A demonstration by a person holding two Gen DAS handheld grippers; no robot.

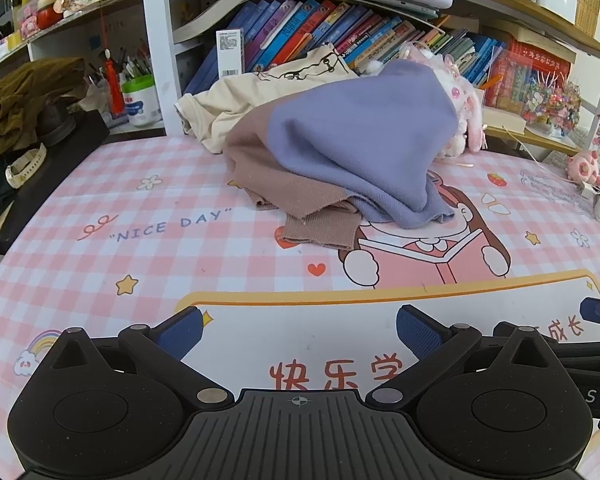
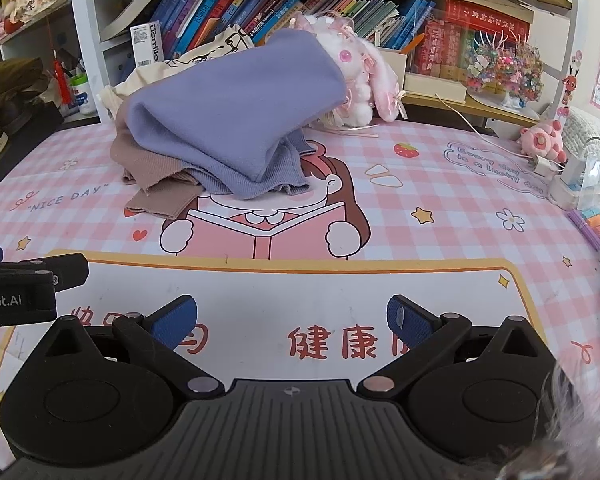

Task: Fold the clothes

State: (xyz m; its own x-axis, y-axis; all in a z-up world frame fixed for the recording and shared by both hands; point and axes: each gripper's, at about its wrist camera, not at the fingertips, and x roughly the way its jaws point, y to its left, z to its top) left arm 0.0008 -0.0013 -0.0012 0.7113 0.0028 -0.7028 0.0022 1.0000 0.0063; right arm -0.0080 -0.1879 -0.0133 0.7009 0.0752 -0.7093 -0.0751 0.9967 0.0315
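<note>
Nearest, both grippers hang over the desk mat (image 1: 100,208) with nothing between their fingers. The left gripper (image 1: 298,330) has its jaws spread wide, its blue ribbed pads (image 1: 180,330) clear of the mat's white panel. The right gripper (image 2: 292,318) stands just as wide, its textured pads (image 2: 410,322) also empty. Both bodies are matte black plastic with ridged tops.

The mat is smooth and glossy, pink-and-white check, printed with a cartoon girl reading a book and the words "NICE DAY".

Past the print, at the mat's far middle, lies the clothes heap. A soft lilac knit (image 1: 356,140) with ribbed hems drapes on top, crumpled. Under it a mauve ribbed knit (image 1: 284,196) pokes out toward the front left. Behind them lies a cream cloth (image 1: 236,100) with a line drawing.

A fluffy pink plush rabbit (image 2: 364,76) sits touching the lilac knit's far right edge. To the far left a white tub (image 1: 140,100) holds pens. Behind everything, shelves (image 1: 380,36) hold leaning rows of books.
</note>
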